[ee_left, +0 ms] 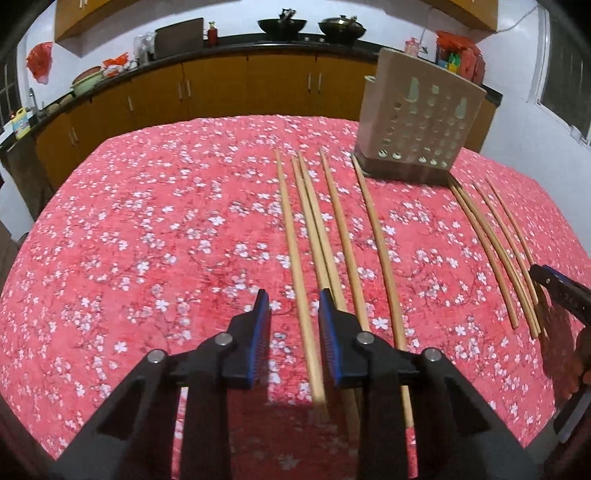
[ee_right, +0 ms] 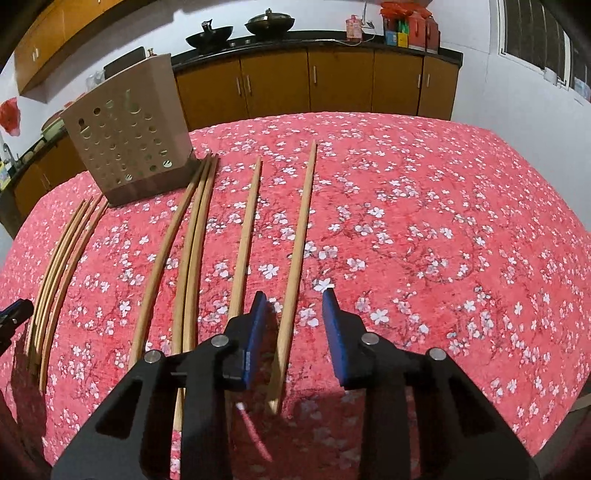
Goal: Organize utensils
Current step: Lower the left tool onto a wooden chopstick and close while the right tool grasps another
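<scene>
Straddling one chopstick (ee_left: 295, 258) untouched, the left gripper (ee_left: 294, 299) stood narrowly parted. The right gripper (ee_right: 294, 300) likewise flanked another chopstick (ee_right: 300, 236) ungripped. A perforated holder (ee_left: 417, 122) stood behind.

A red tablecloth (ee_left: 147, 240) with small white flowers covers the whole table. Behind the table, far in the scene, a long row of brown cabinets (ee_left: 221, 85) stands under a dark counter (ee_right: 369, 35). On the counter two black woks (ee_left: 282, 24) sit side by side in the middle. To the left of them there are a small red bottle (ee_left: 212, 34) and a dark board (ee_left: 179, 37) leaning on the wall. At the far left a green bowl (ee_left: 86, 80) rests near a red plastic bag (ee_left: 40, 59) which hangs on the white wall. At the right end stand some colourful boxes (ee_right: 408, 27), near a window (ee_right: 535, 40).
</scene>
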